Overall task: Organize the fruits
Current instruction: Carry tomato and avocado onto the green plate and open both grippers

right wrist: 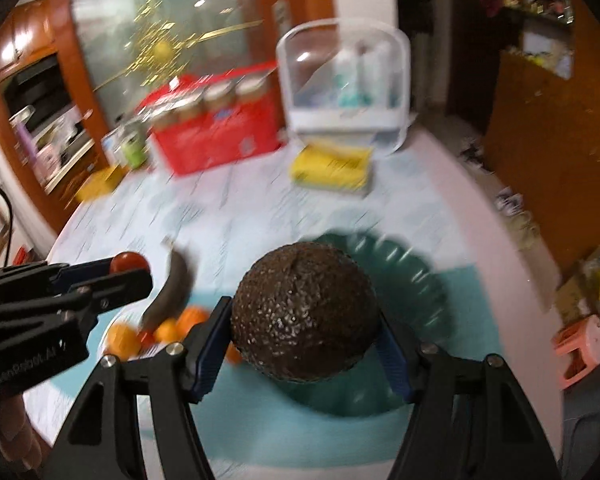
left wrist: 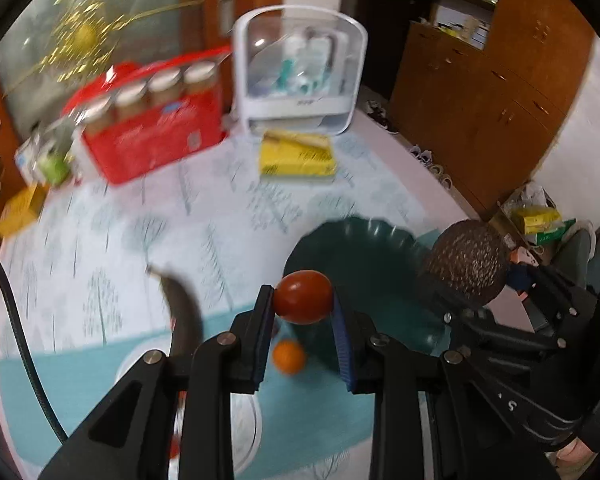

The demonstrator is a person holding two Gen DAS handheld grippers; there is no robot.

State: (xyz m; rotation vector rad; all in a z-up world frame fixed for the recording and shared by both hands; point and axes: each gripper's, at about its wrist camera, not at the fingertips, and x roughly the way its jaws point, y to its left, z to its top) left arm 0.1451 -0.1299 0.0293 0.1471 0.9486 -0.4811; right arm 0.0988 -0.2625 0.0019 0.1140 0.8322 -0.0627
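My left gripper is shut on a small red tomato, held in the air above the table. My right gripper is shut on a dark, bumpy avocado, which fills the gap between its blue pads. Both hang over or beside a dark green scalloped plate, also seen as the green plate in the left wrist view. A blackened banana and several oranges lie on a white plate at the left. The avocado and the left gripper show in each other's views.
A red box of jars, a white clear-fronted container, a yellow box and a green can stand at the back of the patterned tablecloth. Wooden cabinets and floor clutter lie to the right. A black cable runs at the left.
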